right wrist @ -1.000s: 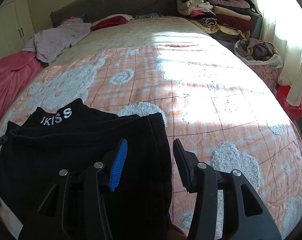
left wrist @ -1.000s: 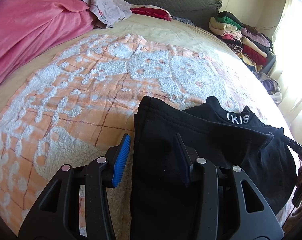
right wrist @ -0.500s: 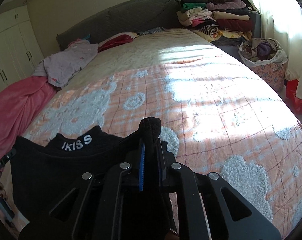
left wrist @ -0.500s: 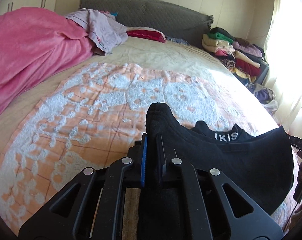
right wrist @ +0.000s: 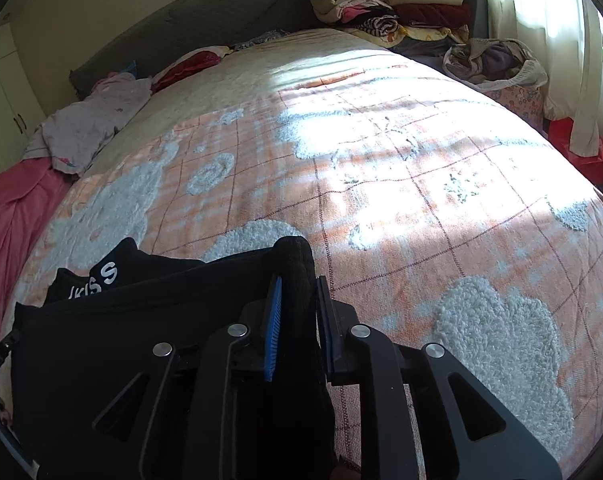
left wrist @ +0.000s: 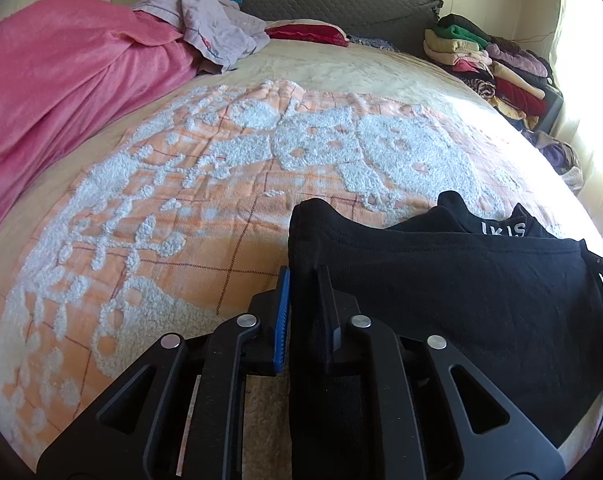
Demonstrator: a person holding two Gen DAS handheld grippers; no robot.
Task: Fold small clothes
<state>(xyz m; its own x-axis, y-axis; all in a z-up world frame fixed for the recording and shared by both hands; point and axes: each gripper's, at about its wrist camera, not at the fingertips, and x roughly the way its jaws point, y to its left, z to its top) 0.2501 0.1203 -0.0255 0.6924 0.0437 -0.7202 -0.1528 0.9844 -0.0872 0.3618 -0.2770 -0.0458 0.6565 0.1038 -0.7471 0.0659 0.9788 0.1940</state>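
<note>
Fold looks barely begun: black garment (left wrist: 441,288) w/ white lettering on its band sits at the near edge of the bed (left wrist: 221,184), at 5 o'clock in left view, 7 o'clock in right view. Its near edge is raised between both grippers, not yet carried over. Left gripper (left wrist: 303,312) clamped on one corner, right gripper (right wrist: 295,320) clamped on the other; fabric fills each narrow gap. Left to do, prob.: carry over, lay flat, fold again.
</note>
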